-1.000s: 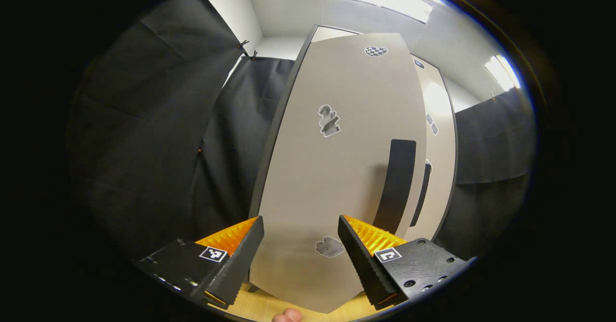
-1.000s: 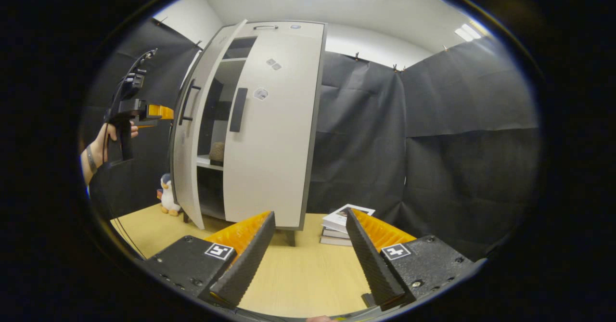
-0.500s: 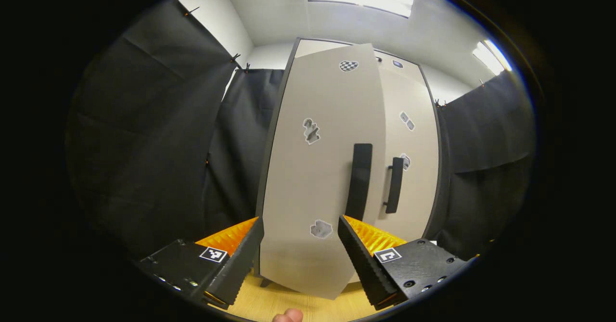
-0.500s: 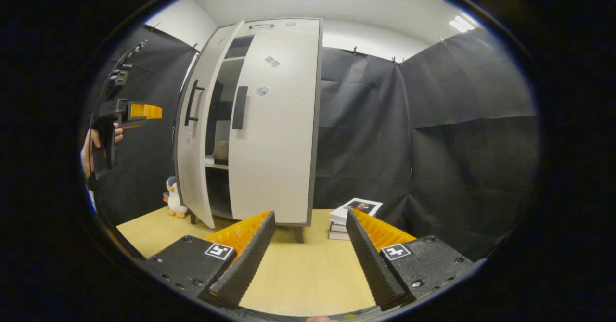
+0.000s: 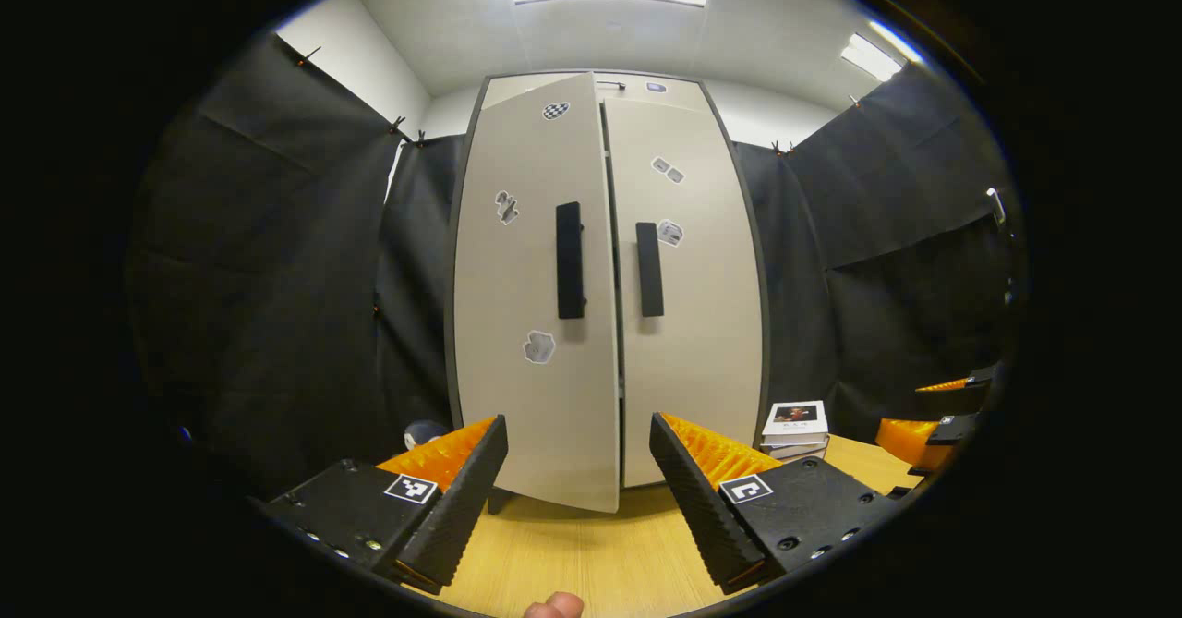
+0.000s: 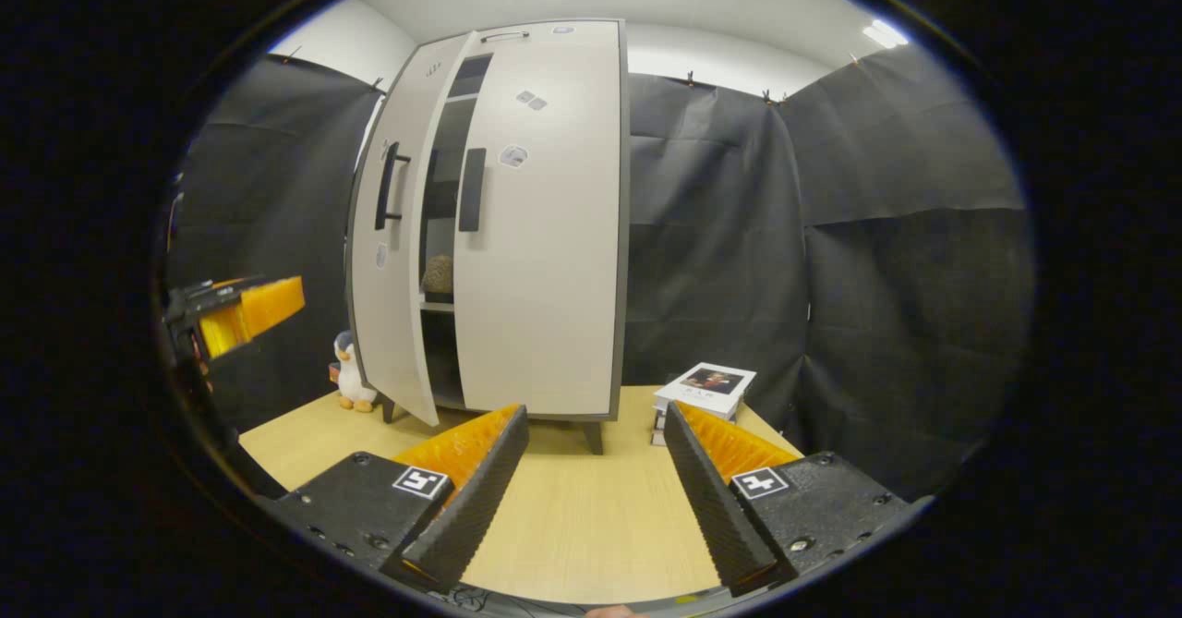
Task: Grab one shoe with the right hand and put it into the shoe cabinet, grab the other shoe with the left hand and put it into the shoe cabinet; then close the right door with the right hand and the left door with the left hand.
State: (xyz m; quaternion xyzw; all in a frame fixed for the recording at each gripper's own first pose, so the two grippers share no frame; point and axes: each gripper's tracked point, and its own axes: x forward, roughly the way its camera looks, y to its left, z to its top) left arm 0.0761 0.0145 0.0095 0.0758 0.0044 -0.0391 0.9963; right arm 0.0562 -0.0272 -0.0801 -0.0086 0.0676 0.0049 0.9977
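Observation:
The pale shoe cabinet (image 5: 683,322) stands on the wooden table (image 5: 572,553). Its right door (image 6: 545,258) is flush; its left door (image 5: 540,322) (image 6: 392,267) hangs a little ajar. Through the gap I glimpse a shoe (image 6: 438,274) on a shelf. My left gripper (image 5: 577,479) is open, back from the cabinet front, nothing between its fingers; it also shows at the left edge (image 6: 249,309) in the right gripper view. My right gripper (image 6: 596,470) is open over the table, off to the cabinet's right side, and appears at the far right (image 5: 933,415) in the left gripper view.
A stack of books (image 6: 704,387) (image 5: 794,426) lies on the table right of the cabinet. A toy penguin (image 6: 349,374) stands by the cabinet's left foot. Black cloth walls close in the booth.
The left door has swung from wide open to nearly shut. My left gripper has pulled back and dropped lower. My right gripper has barely moved.

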